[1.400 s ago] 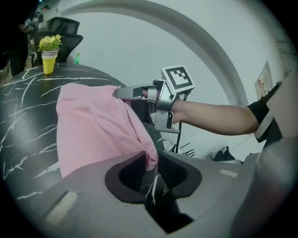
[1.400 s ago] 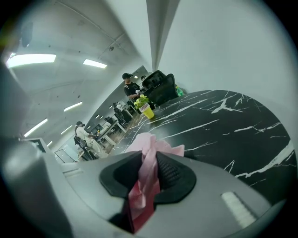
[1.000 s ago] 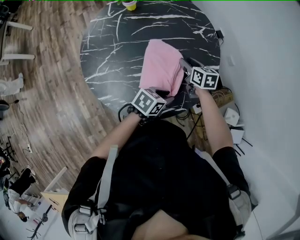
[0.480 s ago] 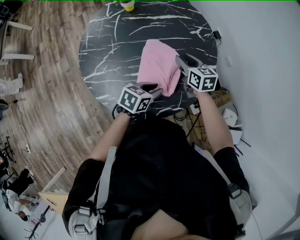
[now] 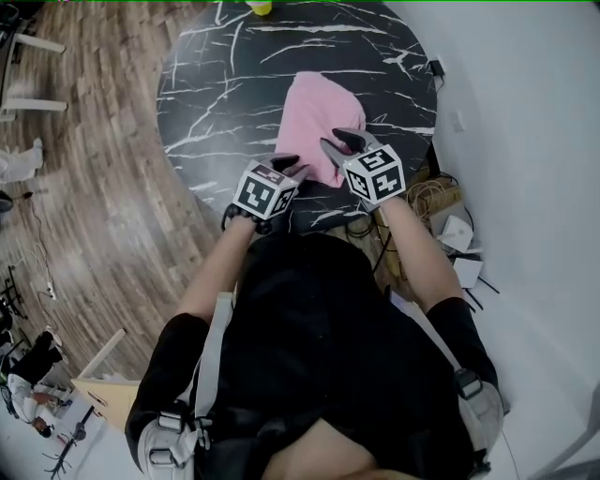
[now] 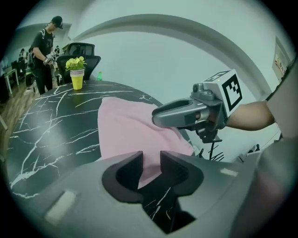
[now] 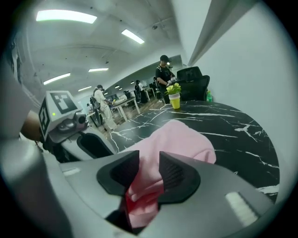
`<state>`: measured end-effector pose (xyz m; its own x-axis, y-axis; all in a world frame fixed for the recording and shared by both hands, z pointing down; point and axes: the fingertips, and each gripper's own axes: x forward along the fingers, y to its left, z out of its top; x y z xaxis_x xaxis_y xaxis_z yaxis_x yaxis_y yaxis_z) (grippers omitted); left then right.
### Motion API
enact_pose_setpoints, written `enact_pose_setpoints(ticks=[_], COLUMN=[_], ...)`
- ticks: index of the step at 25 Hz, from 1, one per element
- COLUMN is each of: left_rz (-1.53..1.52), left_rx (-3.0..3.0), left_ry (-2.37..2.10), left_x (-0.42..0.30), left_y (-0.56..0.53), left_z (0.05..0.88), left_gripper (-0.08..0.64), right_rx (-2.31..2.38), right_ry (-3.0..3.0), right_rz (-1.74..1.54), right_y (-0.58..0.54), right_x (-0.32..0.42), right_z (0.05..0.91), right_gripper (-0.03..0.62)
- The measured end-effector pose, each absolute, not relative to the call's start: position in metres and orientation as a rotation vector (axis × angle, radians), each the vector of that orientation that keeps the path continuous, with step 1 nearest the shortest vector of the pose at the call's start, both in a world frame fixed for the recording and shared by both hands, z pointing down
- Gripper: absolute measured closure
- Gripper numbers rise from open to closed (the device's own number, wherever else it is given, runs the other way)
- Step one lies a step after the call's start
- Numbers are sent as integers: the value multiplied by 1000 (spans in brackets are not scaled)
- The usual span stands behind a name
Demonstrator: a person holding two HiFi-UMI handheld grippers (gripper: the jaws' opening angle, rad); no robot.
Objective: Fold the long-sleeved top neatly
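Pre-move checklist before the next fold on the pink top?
1. Right gripper has the pink top: ok, fabric bunched between its jaws.
2. Left gripper free: ok, jaws apart, nothing pinched.
3. Top fully on the table: cannot tell, grippers cover its near edge.
4. Top lying flat: not ok, it humps up in the right gripper view.
5. Yellow plant pot clear: ok, at the far rim, apart from the top.

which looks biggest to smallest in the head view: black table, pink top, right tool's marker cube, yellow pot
1. black table
2. pink top
3. marker cube on the right tool, though it's nearer the camera
4. yellow pot, cut off by the top edge
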<state>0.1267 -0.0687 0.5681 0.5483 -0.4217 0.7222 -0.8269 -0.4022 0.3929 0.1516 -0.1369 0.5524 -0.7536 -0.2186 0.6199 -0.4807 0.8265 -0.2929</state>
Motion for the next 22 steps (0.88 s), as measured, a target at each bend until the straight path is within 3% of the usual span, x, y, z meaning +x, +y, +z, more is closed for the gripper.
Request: enact_pose_setpoints(ticks=[9, 22], left_rz=[664, 570], left_rx=[1971, 2032], left_ry=[-1006, -1070], left_x=[122, 121], left_y=[-50, -43], left_z=[595, 571], left_gripper=[436, 399], right_rx=[579, 713], right_ry=[-2327, -2395], right_rz=[608, 703], right_y=[-131, -130], right_x=[203, 205], right_z=[588, 576], right_gripper=[463, 465])
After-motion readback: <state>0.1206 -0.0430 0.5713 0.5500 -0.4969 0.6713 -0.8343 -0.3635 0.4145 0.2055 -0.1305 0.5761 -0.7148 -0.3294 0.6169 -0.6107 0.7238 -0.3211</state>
